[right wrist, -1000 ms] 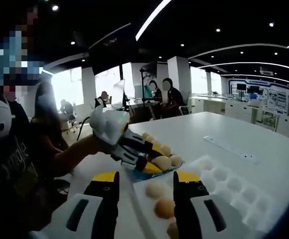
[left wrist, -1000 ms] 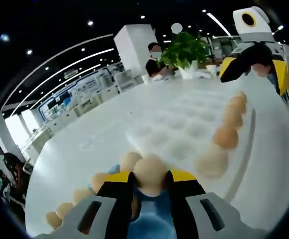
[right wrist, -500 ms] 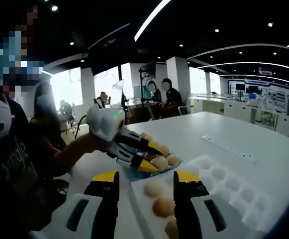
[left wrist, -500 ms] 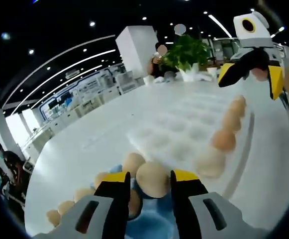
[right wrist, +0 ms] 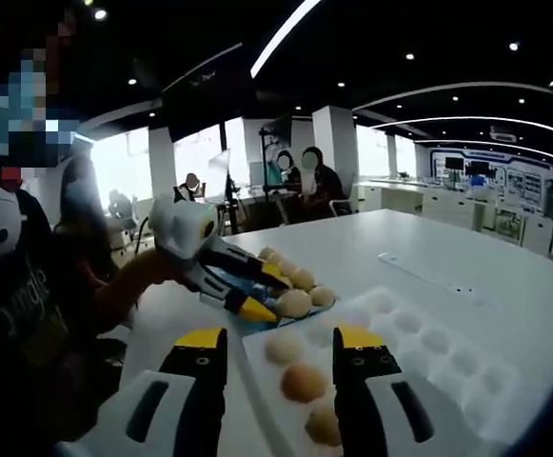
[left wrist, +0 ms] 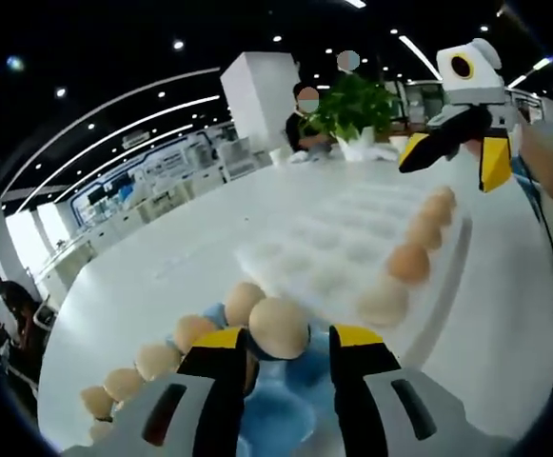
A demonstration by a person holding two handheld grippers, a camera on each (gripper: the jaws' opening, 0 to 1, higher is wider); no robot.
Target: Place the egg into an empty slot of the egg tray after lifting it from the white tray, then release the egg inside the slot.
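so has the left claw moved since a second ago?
Yes. In the right gripper view the left claw, holding an egg, has risen above the blue tray and now sits higher against the white egg tray.

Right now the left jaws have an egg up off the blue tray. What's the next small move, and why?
Probably carry the egg forward toward the white egg tray and line it up over an empty slot. The left gripper holds it above the blue tray, short of the white one. Eggs fill the near-right row, while many slots beyond are bare. The right gripper hovers empty.
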